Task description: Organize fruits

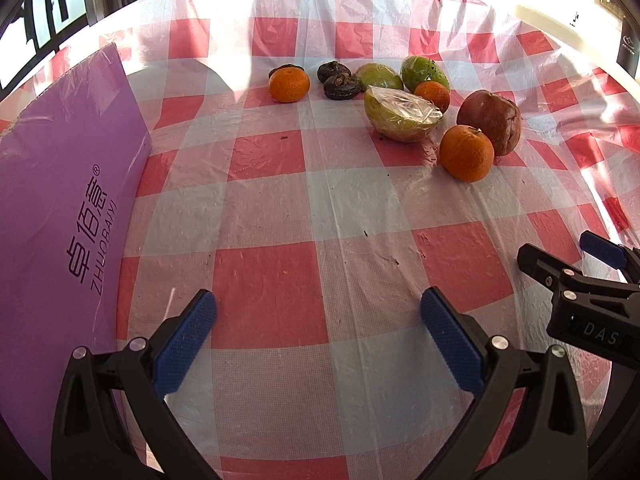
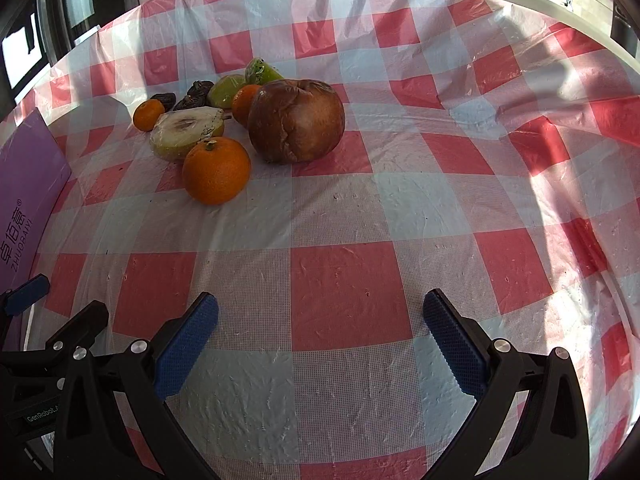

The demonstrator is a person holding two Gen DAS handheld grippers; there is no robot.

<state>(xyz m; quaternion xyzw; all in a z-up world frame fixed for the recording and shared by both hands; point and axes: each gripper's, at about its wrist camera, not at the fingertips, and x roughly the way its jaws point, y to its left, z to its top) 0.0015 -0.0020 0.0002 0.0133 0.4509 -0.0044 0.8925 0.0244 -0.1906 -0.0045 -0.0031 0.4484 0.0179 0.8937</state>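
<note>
Nothing has yet been gripped, so the task is judged to stand at its start: the fruits lie loose in one cluster on the checked cloth (image 1: 280,184), far from both grippers. A purple box (image 1: 60,200) stands at the left edge, just beside the left gripper; it may be meant as the place for sorting, though that cannot be told.

In the cluster the largest piece is a wrinkled brown fruit (image 2: 296,120) on the right. A wrapped half pear (image 2: 186,130) lies to its left, cut face up under film. The near orange (image 2: 217,170) sits in front, touching or nearly touching the pear. Two green fruits (image 1: 402,74) lie behind, with a small orange (image 1: 432,96) between them and the pear. A far orange (image 1: 289,85) sits apart to the left, and dark shrivelled fruits (image 1: 337,79) lie beside it.

The next move is judged to call for a forward reach, most easily to the near orange, with the jaws set around its widest part.

The left gripper (image 1: 318,336) is held low over bare cloth, jaws spread wide and empty. The right gripper (image 2: 320,338) is held likewise, wide and empty, pointed forward with the cluster ahead to its left. The two are side by side, near each other.
</note>
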